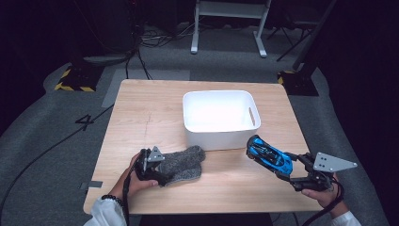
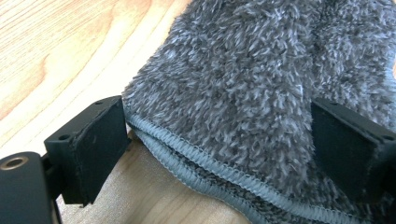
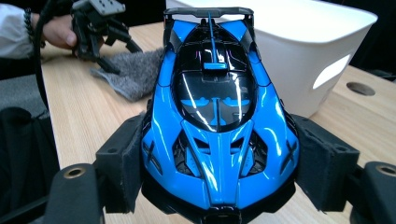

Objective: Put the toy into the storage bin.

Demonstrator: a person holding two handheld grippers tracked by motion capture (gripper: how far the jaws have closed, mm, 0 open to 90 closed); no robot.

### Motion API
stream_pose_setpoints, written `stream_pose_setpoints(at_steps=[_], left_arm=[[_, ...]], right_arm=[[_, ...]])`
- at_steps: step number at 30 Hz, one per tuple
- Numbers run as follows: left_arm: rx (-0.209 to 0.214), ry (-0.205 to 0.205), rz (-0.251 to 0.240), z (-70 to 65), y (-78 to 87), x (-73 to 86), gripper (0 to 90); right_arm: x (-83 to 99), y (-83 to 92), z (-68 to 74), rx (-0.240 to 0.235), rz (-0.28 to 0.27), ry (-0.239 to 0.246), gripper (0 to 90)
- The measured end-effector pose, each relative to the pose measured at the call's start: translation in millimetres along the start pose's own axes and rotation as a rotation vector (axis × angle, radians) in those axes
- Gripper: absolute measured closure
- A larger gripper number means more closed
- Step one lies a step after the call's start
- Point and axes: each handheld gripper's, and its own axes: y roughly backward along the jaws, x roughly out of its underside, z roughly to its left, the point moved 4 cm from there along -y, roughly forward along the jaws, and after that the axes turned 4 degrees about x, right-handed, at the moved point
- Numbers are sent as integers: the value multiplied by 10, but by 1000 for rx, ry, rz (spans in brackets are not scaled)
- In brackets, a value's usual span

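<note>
A blue toy sports car (image 1: 263, 153) hangs tilted above the table's right front, just in front of the white bin. My right gripper (image 1: 287, 168) is shut on it. In the right gripper view both pads press on the sides of the car (image 3: 215, 93), whose tail points toward the bin. A grey fuzzy cloth item (image 1: 184, 162) with a stitched hem lies on the table at front left. My left gripper (image 1: 162, 172) rests at its left end. Its jaws stand wide open on either side of the hem (image 2: 210, 158), one jaw on the fuzz.
A white plastic bin (image 1: 219, 136) with a handle slot stands at the table's middle, empty, and its wall (image 3: 299, 60) is close behind the car. The wooden table (image 1: 141, 113) has bare room at left and back. Dark floor, cables and stands surround it.
</note>
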Motion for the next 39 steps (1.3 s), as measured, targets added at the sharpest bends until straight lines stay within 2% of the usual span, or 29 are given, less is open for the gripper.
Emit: stream_pose_setpoints(at_steps=[9, 21, 33, 39], left_arm=[[0, 0, 0, 0, 0, 0, 88], [1, 0, 0, 0, 0, 0, 89], [1, -1, 0, 1, 0, -1, 88], [1, 0, 0, 0, 0, 0, 89]], right_arm=[[-187, 15, -78, 15, -23, 12, 267], [-609, -50, -328, 33, -48, 42, 267], [-952, -317, -480, 6, -54, 57, 267], [-1049, -493, -509, -17, -40, 63, 267]])
